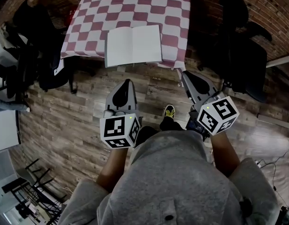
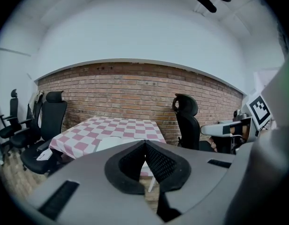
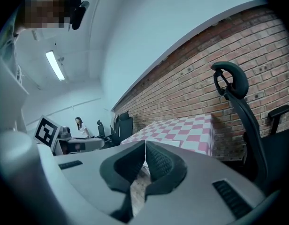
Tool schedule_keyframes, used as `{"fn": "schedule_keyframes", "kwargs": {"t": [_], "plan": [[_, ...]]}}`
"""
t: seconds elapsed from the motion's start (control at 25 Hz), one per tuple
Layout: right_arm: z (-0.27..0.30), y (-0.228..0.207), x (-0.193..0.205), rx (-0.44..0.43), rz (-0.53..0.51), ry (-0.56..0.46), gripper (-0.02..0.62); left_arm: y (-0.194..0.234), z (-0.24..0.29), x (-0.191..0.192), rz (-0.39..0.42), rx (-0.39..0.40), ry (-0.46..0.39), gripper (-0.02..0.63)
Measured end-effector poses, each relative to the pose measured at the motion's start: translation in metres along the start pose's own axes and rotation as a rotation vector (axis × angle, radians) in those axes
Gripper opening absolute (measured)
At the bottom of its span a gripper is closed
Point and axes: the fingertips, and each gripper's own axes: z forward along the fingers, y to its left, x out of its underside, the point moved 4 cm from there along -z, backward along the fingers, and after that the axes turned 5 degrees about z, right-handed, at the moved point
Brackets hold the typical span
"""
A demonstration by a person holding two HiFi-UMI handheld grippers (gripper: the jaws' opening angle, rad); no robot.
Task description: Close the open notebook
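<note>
Though the notebook (image 1: 133,46) lies open at the bench's (image 1: 175,18) near edge, at 12 o'clock from me, nothing is done yet. Left gripper (image 1: 126,82) and right gripper (image 1: 186,74) hang well short of it, fingers pressed together and empty. Approach and cover flip remain.

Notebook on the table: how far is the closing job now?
Done: nothing; the notebook lies open on the table. In hand: left tongs and right tongs, both shut and empty, are held over the floor, short of the table. Left: reach the notebook and fold one side over.
</note>
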Motion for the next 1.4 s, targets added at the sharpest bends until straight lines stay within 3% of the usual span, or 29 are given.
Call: {"fn": "schedule_keyframes", "kwargs": {"t": [0.76, 1.4], "plan": [[0.017, 0.012, -0.005, -0.045, -0.01, 0.017, 0.026, 0.021, -0.007, 0.002, -0.027, -0.06, -0.007, 0.009], [0.073, 0.022, -0.001, -0.006, -0.015, 0.063, 0.026, 0.09, 0.023, 0.017, -0.057, -0.069, 0.021, 0.011]]}}
